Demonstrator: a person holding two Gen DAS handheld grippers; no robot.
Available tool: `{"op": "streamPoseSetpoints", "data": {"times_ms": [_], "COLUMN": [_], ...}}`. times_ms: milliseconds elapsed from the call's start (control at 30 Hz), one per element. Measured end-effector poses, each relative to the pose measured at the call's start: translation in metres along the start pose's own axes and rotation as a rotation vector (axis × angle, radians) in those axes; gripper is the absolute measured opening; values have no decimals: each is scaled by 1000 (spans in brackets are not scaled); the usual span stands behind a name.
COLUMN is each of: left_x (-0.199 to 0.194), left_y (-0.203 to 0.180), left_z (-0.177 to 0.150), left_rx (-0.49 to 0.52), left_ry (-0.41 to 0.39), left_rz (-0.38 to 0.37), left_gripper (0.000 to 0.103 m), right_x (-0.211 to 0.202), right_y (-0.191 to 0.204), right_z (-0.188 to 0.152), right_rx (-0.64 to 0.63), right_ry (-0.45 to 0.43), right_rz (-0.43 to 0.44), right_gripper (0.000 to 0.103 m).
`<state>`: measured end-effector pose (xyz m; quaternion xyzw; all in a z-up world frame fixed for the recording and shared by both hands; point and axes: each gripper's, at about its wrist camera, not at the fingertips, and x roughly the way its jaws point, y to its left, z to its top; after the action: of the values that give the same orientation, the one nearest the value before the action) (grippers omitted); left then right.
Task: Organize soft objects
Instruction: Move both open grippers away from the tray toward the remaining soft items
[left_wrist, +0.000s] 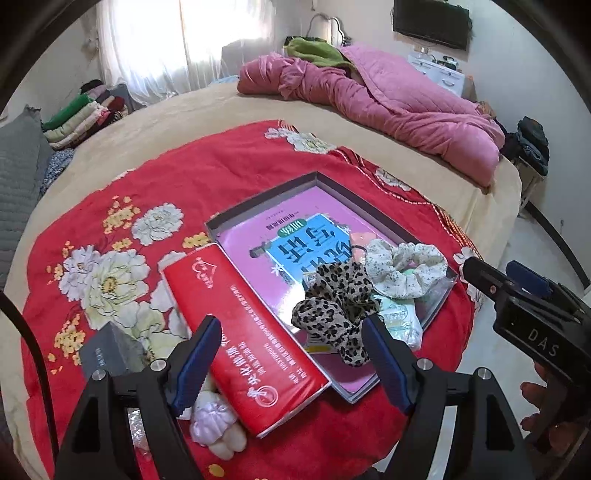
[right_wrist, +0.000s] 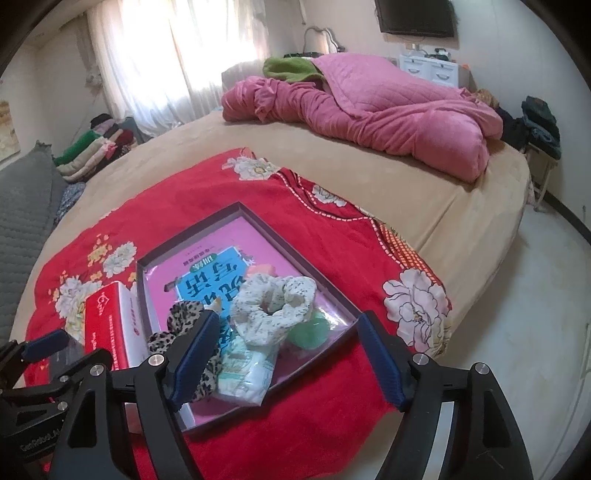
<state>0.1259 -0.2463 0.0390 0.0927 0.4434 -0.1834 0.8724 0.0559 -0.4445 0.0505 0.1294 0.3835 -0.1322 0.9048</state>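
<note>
1. Bedroom setting: a wide bed under a tan sheet, a bright curtained window behind it, and a dark screen high on the far wall.
2. Spread over the near part of the bed lies one red blanket printed with pale flowers; a rumpled pink quilt is heaped at the far end.
3. On the blanket sits one shallow rectangular tray with a glossy pink booklet lining it.
4. Two fabric scrunchies rest in the tray's near end: a leopard-print scrunchie and, just beside it, a cream floral scrunchie, both ruffled and soft.
5. A crinkly pale packet lies under them, next to something round and green, possibly a ball.
6. One long red box lies against the tray's left side.
7. Left hand-held gripper hangs over the tray with jaws spread wide, holding nothing.
8. Right hand-held gripper likewise gapes wide and empty.
</note>
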Motion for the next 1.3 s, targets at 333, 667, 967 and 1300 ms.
{"op": "streamPoseSetpoints", "data": {"times_ms": [333, 667, 967, 1300], "left_x": [-27, -57, -80, -96], "left_y": [5, 11, 26, 61], "left_z": [-9, -21, -33, -59], "left_rx": [-1, -12, -42, -92], "left_ry": [-22, -52, -73, -65], "left_rz": [5, 11, 19, 61], "left_gripper": [78, 78, 78, 79], "right_x": [-30, -55, -78, -92], "right_y": [8, 17, 40, 80], "right_z": [0, -4, -10, -15], "right_rx": [-34, -73, -112, -170], "right_ry": [-40, -67, -84, -95], "right_rz": [-21, -17, 25, 87], "right_gripper": [79, 79, 79, 79]}}
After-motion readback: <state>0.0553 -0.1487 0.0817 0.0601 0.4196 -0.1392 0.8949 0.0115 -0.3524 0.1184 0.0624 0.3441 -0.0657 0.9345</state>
